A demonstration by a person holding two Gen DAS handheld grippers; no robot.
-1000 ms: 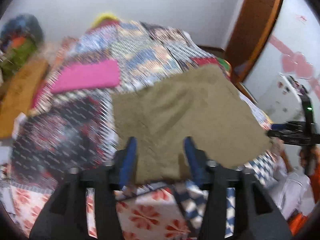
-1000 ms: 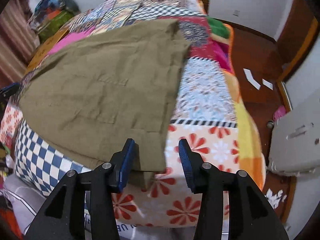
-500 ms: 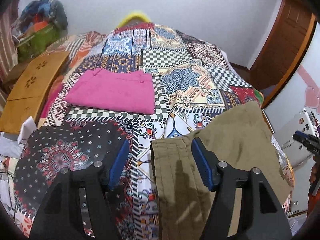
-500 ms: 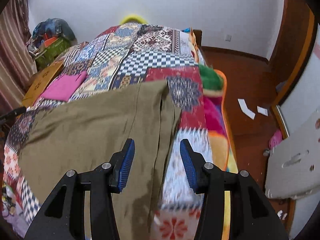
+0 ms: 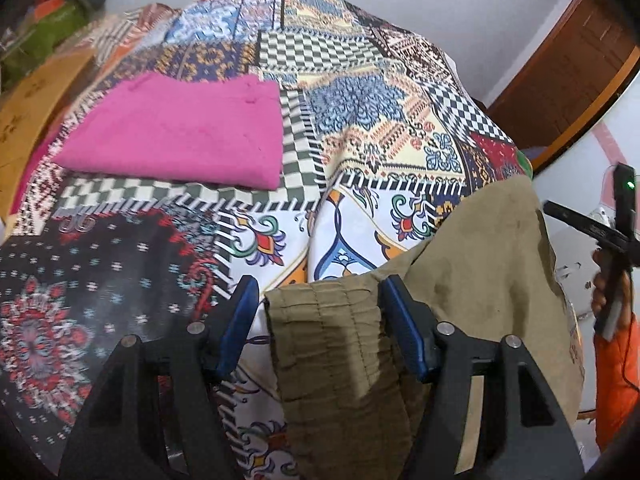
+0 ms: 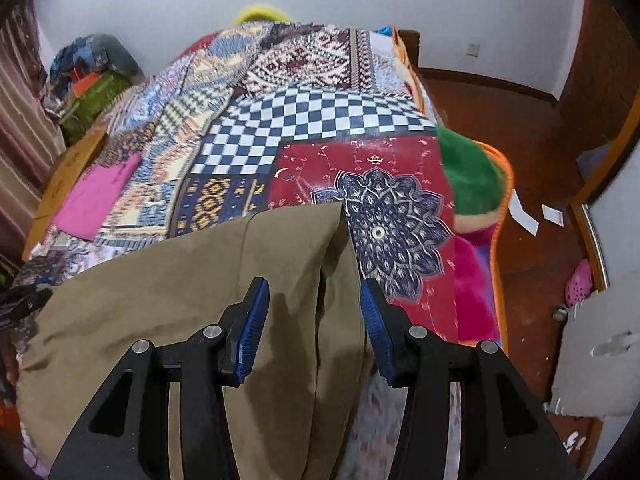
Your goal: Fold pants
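Left wrist view: your left gripper (image 5: 318, 312) straddles the pants (image 5: 472, 280) waistband, right gripper (image 6: 314, 316) the hem end, both spread wide and gripping nothing, pants flat on the bed (image 6: 320, 116), probably staged for lifting both ends together.

White walls (image 6: 320, 0), reddish wooden floor (image 6: 500, 112) — patchwork-covered bed (image 6: 320, 112), wooden door (image 5: 568, 80) beside it.

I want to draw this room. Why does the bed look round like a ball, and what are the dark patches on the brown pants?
Both wrist views: fisheye lenses bulge the patchwork bed and darken the corners. The patches on the pants are the grippers' shadows, in both views.
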